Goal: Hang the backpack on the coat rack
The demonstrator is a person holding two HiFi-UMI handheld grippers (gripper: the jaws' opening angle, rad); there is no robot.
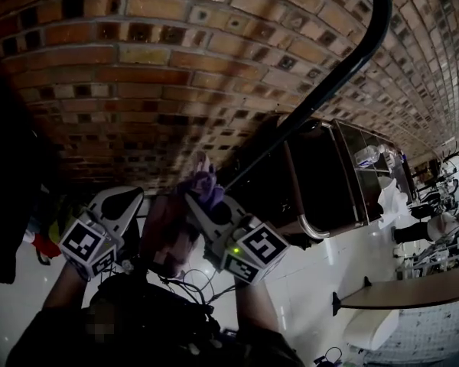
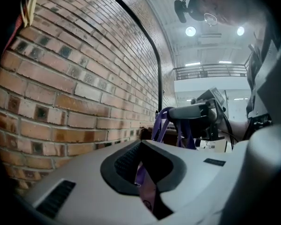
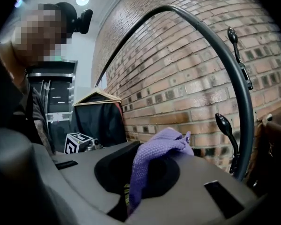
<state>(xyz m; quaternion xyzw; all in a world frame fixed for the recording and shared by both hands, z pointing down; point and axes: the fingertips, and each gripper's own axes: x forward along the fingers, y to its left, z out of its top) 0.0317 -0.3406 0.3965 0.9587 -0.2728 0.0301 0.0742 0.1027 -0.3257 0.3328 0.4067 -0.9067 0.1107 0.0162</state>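
Between both grippers hangs the backpack [image 1: 165, 237], a dark blurred mass in the head view, close to the brick wall. My right gripper [image 1: 196, 199] is shut on its purple woven handle [image 3: 155, 154], which bunches up over the jaws. The left gripper [image 1: 128, 199] is shut on a thin purple strap [image 2: 147, 190]. In the left gripper view the right gripper [image 2: 196, 114] shows ahead with a purple loop [image 2: 161, 124] under it. The coat rack [image 3: 214, 40] is a black curved tube rising beside the wall, with black hooks [image 3: 225, 125] just right of my right gripper.
A brick wall [image 1: 161, 75] fills the view ahead. A black garment on a wooden hanger [image 3: 97, 117] hangs to the left, by the left gripper's marker cube [image 3: 77, 142]. A dark glass-fronted cabinet [image 1: 329, 178] and a table [image 1: 402, 297] stand on the pale floor at right.
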